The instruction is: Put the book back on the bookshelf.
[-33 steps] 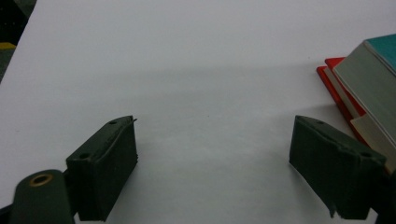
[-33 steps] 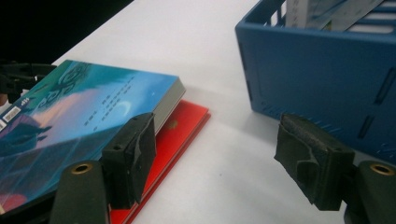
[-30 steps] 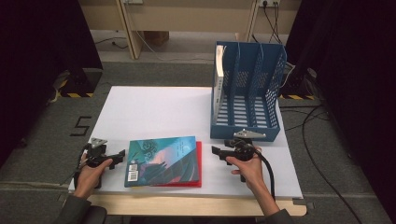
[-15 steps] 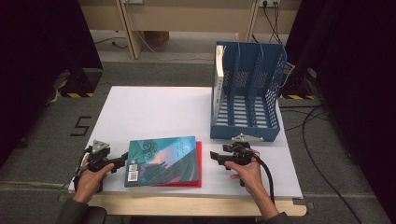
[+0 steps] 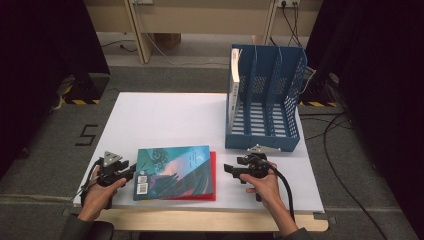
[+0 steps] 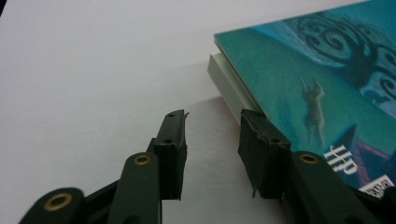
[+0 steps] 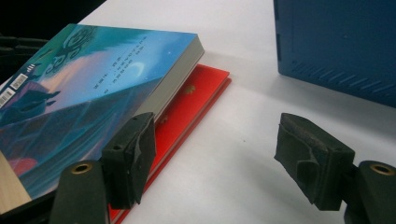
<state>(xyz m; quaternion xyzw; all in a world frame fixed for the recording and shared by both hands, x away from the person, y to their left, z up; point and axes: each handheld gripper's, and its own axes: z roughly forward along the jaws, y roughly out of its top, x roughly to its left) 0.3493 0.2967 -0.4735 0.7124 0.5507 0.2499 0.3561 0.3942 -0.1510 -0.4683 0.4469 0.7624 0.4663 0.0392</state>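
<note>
Books lie stacked at the lower centre of the high view: a teal book (image 5: 173,171) on a red book (image 5: 212,175), near the front edge of the white table (image 5: 165,117). The left gripper (image 6: 211,140) has just been closing; its jaws now stand narrow beside the teal book's corner, nothing between them. The right gripper (image 7: 219,156) is apart, empty, beside the red cover. Farther back stands a blue file rack (image 5: 264,105). A closed gripper may only shove the stack askew.
</note>
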